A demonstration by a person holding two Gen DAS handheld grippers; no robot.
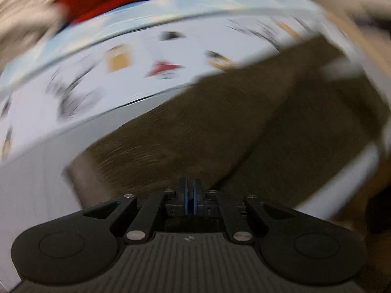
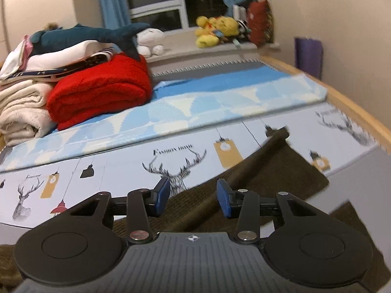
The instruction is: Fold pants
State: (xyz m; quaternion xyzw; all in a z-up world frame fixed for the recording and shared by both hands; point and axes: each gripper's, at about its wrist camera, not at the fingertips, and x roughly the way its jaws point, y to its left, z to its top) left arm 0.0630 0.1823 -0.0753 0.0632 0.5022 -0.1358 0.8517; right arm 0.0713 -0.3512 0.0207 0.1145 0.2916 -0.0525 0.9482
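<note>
Brown pants [image 1: 220,127] pinched in closed left gripper [image 1: 190,195]; right gripper [image 2: 193,195] wide above them; may slip loose if tugged.

Quick count: one pair of brown pants [image 2: 273,171] on the bed, two grippers, left gripper [image 1: 190,196] and right gripper [image 2: 193,196]. One folded red blanket [image 2: 102,90], one plush shark [image 2: 97,36], one white plush [image 2: 150,41], one yellow plush [image 2: 215,28], one red cushion [image 2: 260,22]. Two blue curtains [image 2: 112,0]. Three deer prints fully visible on the sheet [image 2: 122,166].
</note>
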